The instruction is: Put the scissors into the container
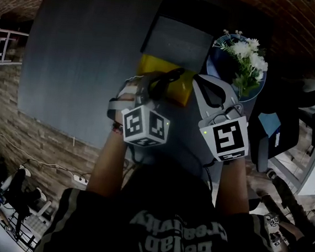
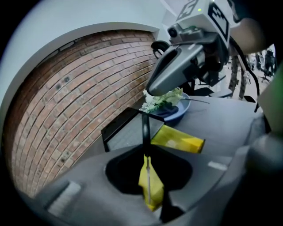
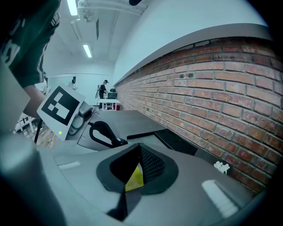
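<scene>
I count two grippers on my feeds, each carrying one marker cube. The left gripper [image 1: 156,86] has its jaws closed partway on one pair of scissors [image 2: 150,185]. From its own view I see them edge-on, as a narrow yellow shape with a thin grey metal line down the middle, clamped between the two jaws. That is the only pair of scissors I can find. They are in the gripper, above the counter [image 1: 80,60] and not in the container.

There is one container [image 1: 176,44], a black box with a dark frame and mesh walls. It stands on the counter just ahead of the left gripper, with its near corner post lined up with the scissors in the left gripper view. One yellow packet [image 2: 179,140] lies flat on the counter, right against the near side of the container.

The right gripper [image 1: 203,85] sits beside the left one and is aimed toward the container. Its jaws are a little apart and hold nothing. Through the gap I see only the container's mesh and a sliver of yellow.

To the right of the container is one blue bowl [image 2: 181,108] holding one bunch of white flowers [image 1: 245,53]. One brick wall [image 2: 79,101] runs behind the counter. Both of the person's forearms show in the head view, one behind each gripper.
</scene>
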